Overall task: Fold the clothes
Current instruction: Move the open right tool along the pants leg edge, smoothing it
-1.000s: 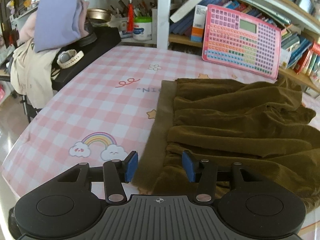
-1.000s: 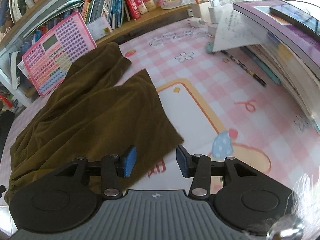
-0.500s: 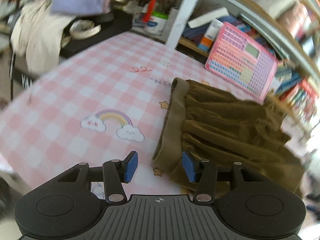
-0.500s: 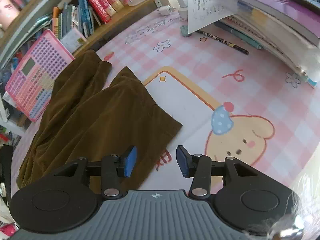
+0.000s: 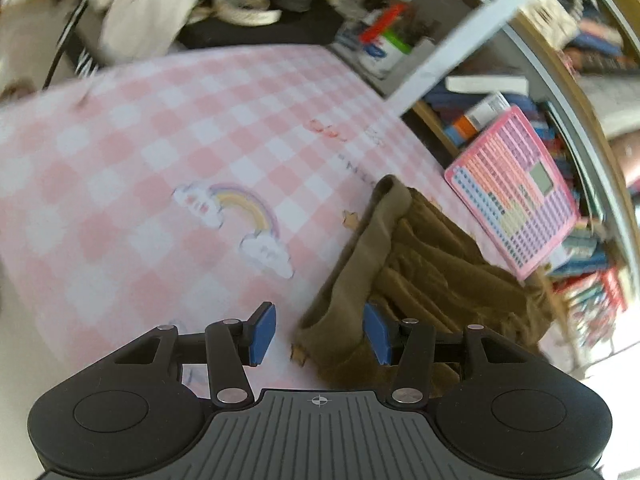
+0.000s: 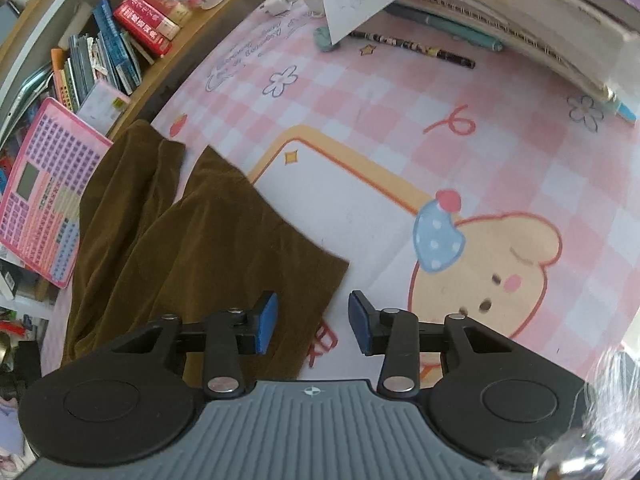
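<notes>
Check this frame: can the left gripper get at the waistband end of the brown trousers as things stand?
Probably yes. The left gripper has its jaws apart, right at the waistband of the brown trousers, the band's corner lying between them, unpinched. Only bare pink checked mat lies beside it; nothing blocks the way.

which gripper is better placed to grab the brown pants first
Left, probably. The left gripper has the brown pants' waistband corner between its open jaws. The right gripper's closing jaws frame only the hem edge, mostly bare mat.
</notes>
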Demonstrator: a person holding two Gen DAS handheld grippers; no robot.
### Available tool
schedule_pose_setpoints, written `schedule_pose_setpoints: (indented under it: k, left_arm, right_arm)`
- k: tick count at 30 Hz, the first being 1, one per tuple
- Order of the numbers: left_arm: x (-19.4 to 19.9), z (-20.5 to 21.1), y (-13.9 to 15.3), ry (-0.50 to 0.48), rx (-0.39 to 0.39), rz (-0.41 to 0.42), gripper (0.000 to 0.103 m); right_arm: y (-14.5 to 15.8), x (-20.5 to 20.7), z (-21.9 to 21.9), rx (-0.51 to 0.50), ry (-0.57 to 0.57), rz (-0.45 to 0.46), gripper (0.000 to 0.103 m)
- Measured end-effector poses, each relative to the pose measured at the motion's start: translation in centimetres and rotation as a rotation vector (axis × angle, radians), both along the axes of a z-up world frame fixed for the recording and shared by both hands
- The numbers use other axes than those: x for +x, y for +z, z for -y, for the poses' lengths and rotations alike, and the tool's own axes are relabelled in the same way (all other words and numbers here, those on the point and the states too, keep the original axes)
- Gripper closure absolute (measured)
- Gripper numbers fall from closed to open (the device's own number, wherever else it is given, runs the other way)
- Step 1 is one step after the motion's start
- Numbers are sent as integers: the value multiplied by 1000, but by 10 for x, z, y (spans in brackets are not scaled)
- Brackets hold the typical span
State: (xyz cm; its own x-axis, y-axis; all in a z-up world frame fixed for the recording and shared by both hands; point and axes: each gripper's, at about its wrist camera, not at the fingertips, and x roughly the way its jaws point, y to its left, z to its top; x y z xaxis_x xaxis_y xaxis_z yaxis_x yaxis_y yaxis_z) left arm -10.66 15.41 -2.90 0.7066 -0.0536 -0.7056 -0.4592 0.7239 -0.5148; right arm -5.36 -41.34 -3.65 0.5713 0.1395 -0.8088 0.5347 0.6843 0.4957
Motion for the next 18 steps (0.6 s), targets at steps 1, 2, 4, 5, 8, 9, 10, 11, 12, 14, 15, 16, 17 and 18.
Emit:
schedule_pose_setpoints:
  k: [1,2,4,5,8,9,10,11,12,14,15,16,17,18]
  left_arm:
    - [6,1,0,-23,22,-13,54]
    - [13,3,0,-46,44,-26,54]
    - [22,7,-1,-84,63,-45,54]
    - [24,9,-2,-96,64,-55,54]
    - [18,11,1,-86,81,-98,54]
    - [13,10,2,-72,81,-110,54]
    - [9,8,2,-60,72,-116,54]
    - [4,5,2,-53,49,-119,54]
    - [1,4,1,-51,13,-122,53]
    - [0,1,-5,-51,-86,-123,43]
    - [0,1,-10,-41,-139,-123,39]
    - [1,1,-15,-22,-184,-127,39]
    - [3,1,-19,5,-224,-135,39]
    - [4,1,-23,33,-261,-124,38]
  right_arm:
    - [0,1,2,3,-3,0,65]
    - [0,2,3,8,-5,-2,65]
    - [-1,3,4,17,-10,-4,65]
    - [-1,3,4,25,-12,-5,65]
    - [-3,2,5,72,-31,-9,65]
    - [-4,1,6,89,-40,-10,65]
    - [-4,0,6,97,-50,-8,65]
    - [-4,0,7,101,-56,-7,66]
    - [-4,0,7,106,-62,-5,66]
    - [-5,2,7,119,-70,-3,66]
    - [-5,3,7,125,-73,-2,66]
    - [-6,4,7,132,-77,-1,66]
    - [-6,6,7,135,-78,-3,67]
    - [-7,7,7,137,-77,-6,69]
